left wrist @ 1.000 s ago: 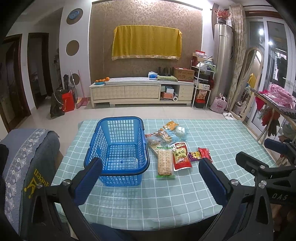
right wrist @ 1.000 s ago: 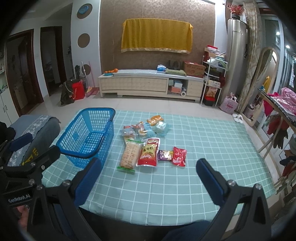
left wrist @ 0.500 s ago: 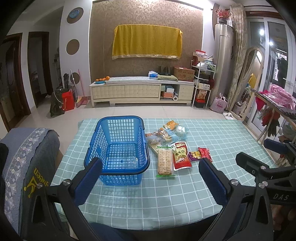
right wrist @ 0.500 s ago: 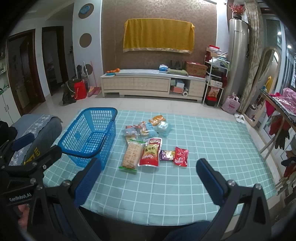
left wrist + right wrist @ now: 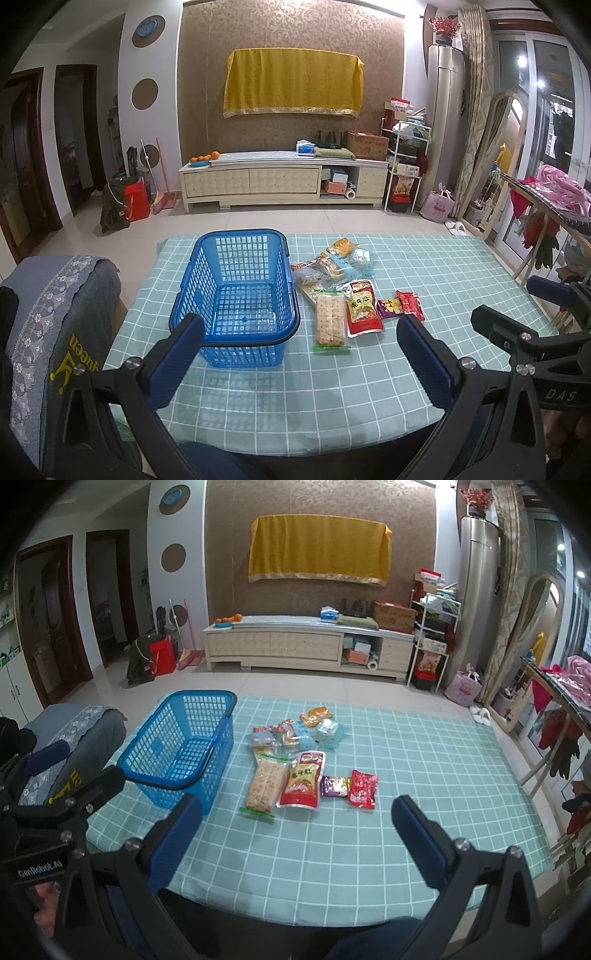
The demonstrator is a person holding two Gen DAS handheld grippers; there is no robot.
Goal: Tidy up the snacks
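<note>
An empty blue plastic basket [image 5: 236,295] [image 5: 177,746] stands on the left of a green checked tablecloth [image 5: 332,387] [image 5: 332,849]. Right of it lie several snack packs: a cracker pack [image 5: 330,320] [image 5: 265,784], a red pouch [image 5: 362,308] [image 5: 301,779], a small purple pack [image 5: 388,307] [image 5: 335,786], a small red pack [image 5: 410,304] [image 5: 364,788], and a heap of packs behind [image 5: 328,264] [image 5: 295,733]. My left gripper [image 5: 301,360] is open and empty above the near table edge. My right gripper [image 5: 295,838] is open and empty too.
A chair with a grey embroidered cover [image 5: 48,332] [image 5: 74,738] stands at the table's left. A clothes rack with garments [image 5: 546,206] [image 5: 561,709] stands on the right. A TV cabinet [image 5: 280,179] is across the tiled floor.
The right gripper has drifted slightly left and forward, so the snacks sit a little further right in its view. The left gripper has hardly moved.
</note>
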